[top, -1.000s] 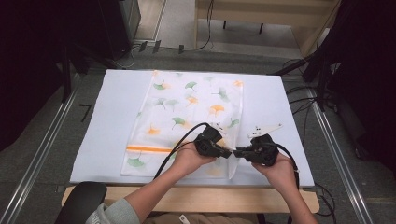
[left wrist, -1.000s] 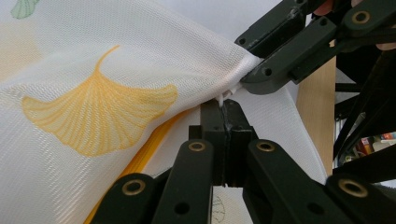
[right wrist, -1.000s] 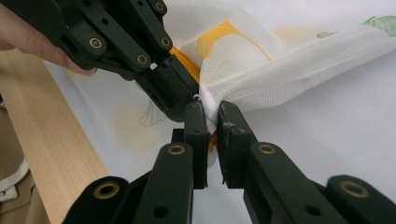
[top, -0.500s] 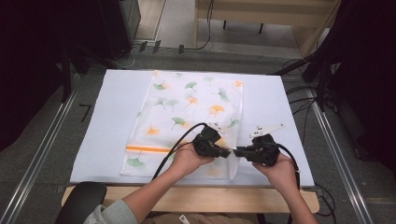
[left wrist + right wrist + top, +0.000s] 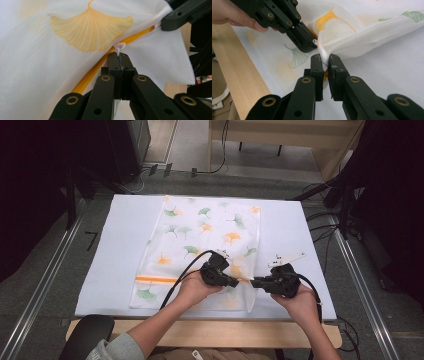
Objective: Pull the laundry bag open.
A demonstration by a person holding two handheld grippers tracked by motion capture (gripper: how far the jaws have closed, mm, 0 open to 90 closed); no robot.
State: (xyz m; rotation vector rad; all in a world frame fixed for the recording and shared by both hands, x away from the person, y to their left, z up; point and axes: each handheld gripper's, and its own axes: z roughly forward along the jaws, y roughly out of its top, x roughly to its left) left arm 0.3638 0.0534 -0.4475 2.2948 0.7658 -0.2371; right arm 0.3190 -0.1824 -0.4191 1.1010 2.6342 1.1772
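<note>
A white mesh bag (image 5: 210, 232) printed with ginkgo leaves lies flat on the table, an orange zip (image 5: 96, 75) running across its near end. My left gripper (image 5: 234, 282) is shut on the small white zip pull (image 5: 119, 48), seen close up between its pads. My right gripper (image 5: 255, 282) faces it from the right, shut on a bunched fold of the bag's mesh (image 5: 324, 53) at the zip's end. In the right gripper view the left gripper (image 5: 308, 43) sits just beyond my own jaws, the pull (image 5: 315, 42) at its tip. The bag's near right corner is lifted off the mat.
A white mat (image 5: 115, 250) covers the table, with a wooden front edge (image 5: 225, 332) toward the person. Black cables trail from both grippers. A dark chair (image 5: 87, 335) sits at bottom left, and metal rails (image 5: 45, 285) run along both sides.
My left gripper has edged slightly to the left, still holding the zip pull. The right gripper has stayed where it was on the mesh.
</note>
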